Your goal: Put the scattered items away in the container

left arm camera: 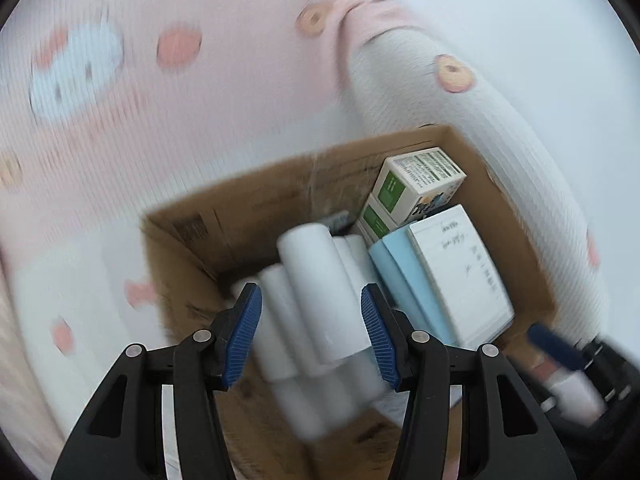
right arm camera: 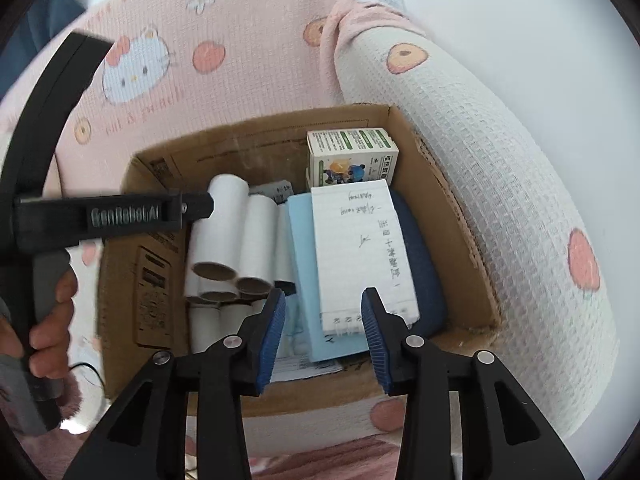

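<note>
A brown cardboard box (right arm camera: 460, 216) sits on a pink bed and holds the items. Inside lie several white paper rolls (right arm camera: 224, 232), a white notepad with handwriting (right arm camera: 360, 248) on a light blue book (right arm camera: 300, 240), a dark blue item (right arm camera: 420, 256) and green-and-white cartons (right arm camera: 352, 152). My left gripper (left arm camera: 311, 332) is open above the box, its blue pads on either side of a white roll (left arm camera: 316, 296) without touching it. My right gripper (right arm camera: 323, 332) is open and empty over the notepad's near end. The left gripper's body (right arm camera: 120, 216) shows over the box's left side.
Pink and white cartoon-print bedding (right arm camera: 160, 60) surrounds the box, with a rolled white blanket (right arm camera: 500, 184) against its right wall. A hand (right arm camera: 52, 320) holds the left gripper's handle. The box (left arm camera: 240, 208) is blurred in the left wrist view.
</note>
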Demonstrator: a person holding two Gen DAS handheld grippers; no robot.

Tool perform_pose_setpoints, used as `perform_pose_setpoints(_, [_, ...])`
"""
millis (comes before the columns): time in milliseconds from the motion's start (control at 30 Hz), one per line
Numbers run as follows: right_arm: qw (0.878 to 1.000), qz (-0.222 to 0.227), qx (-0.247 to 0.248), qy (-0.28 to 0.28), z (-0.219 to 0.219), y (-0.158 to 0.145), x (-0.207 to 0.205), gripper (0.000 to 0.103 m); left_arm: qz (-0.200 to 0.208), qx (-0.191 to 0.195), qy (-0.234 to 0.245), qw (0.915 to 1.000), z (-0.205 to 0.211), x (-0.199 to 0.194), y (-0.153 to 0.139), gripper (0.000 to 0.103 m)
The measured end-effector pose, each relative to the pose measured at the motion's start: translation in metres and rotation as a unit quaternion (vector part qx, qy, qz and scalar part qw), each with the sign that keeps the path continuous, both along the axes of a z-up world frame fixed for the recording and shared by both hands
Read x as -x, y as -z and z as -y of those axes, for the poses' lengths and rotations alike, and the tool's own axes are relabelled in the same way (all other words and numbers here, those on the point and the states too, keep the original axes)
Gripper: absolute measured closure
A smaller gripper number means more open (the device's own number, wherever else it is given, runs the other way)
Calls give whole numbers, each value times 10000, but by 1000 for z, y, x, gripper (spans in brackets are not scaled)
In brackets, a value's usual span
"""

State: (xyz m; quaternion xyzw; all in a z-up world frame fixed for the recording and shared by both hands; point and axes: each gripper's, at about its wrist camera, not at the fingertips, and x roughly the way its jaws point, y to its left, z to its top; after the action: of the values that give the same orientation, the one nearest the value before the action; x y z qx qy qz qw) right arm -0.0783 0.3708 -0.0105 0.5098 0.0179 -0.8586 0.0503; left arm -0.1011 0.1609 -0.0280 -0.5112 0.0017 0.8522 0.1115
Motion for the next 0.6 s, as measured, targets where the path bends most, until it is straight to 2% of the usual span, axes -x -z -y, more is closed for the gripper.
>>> perform_pose_setpoints(33, [9999, -51, 130, 85, -1, -3, -4, 64, -183, 134, 140, 9996, -3, -4, -4, 40])
perform_pose_setpoints(100, [9994, -113, 281, 189, -1, -7, -10, 58, -552, 361, 434, 9969, -7, -14, -9, 37])
perform_pose_setpoints(167, [9988, -175, 354, 282, 2, -9, -14, 51, -739, 481, 549, 9946, -6, -21, -14, 36])
perform_pose_setpoints(233, [9986, -205, 359, 325, 6, -12, -17, 51, -908, 509, 668, 9923, -2, -32, -18, 36])
perform_pose_setpoints(367, [9985, -246, 369, 317, 15, -16, -21, 48, -1032, 386, 786, 9908, 9, -47, -21, 36])
perform_pose_setpoints(500, [9985, -299, 282, 374, 26, -20, -28, 43, -1132, 603, 784, 9886, 15, -59, -20, 36])
perform_pose_setpoints(600, [9981, -357, 156, 476, 34, -23, -35, 40, -1215, 592, 757, 9879, 21, -68, -21, 36])
